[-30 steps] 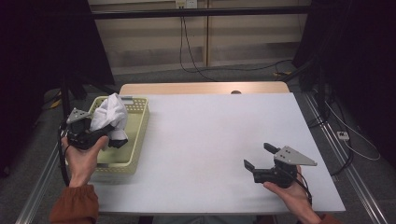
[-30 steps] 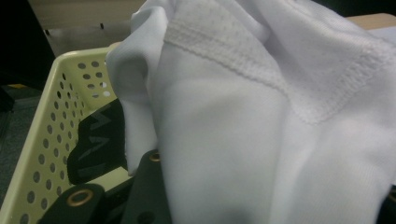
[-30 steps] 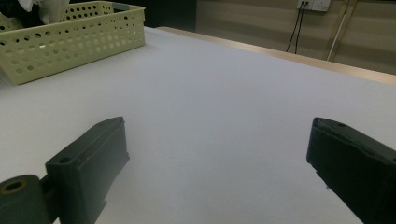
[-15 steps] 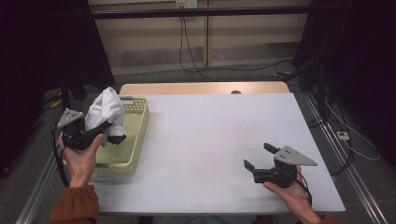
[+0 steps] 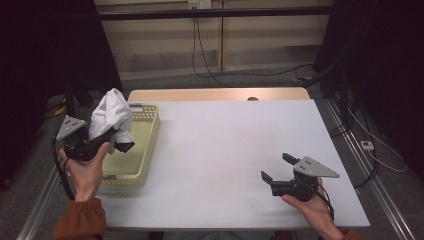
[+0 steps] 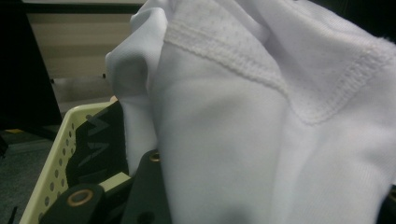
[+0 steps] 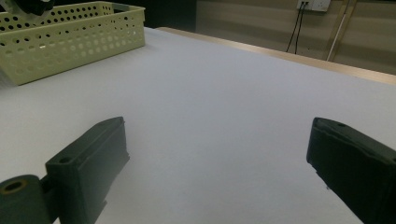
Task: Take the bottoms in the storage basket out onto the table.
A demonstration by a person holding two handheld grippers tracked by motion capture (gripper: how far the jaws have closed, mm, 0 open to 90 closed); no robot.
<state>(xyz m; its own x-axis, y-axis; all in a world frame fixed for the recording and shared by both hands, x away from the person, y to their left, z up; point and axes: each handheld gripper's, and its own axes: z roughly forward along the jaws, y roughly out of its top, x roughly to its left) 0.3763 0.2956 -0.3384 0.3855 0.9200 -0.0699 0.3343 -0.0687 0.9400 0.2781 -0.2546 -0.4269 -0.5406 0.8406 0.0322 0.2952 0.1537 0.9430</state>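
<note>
Since a second ago the left gripper [image 5: 102,141] has drifted slightly outward, from over the middle of the yellow basket [image 5: 145,150] to its left rim, carrying the white cloth [image 5: 112,114] with it; cloth now hangs bunched above that left edge, lifted clear of the basket floor. Jaws of the left gripper are clamped tight on the cloth; in the left gripper view the white fabric [image 6: 261,130] folds over the jaws, hemmed seams showing, with the perforated basket wall [image 6: 51,163] below at left. Right gripper [image 5: 276,171] has not shifted: held by the right hand [image 5: 310,205] at the near right of the table [image 5: 230,150], jaws spread wide, nothing between them, just above bare tabletop [image 7: 224,107]. Surface: pale grey-white table top, a wood-coloured strip along its far edge, metal rails down both sides. Basket sits at the left side of the table, long axis running near to far. Room beyond is dim: dark drapes left and right, pale panelled wall at the far side, black cables trailing across a grey floor. Orange sleeve [image 5: 80,220] on the left forearm.
</note>
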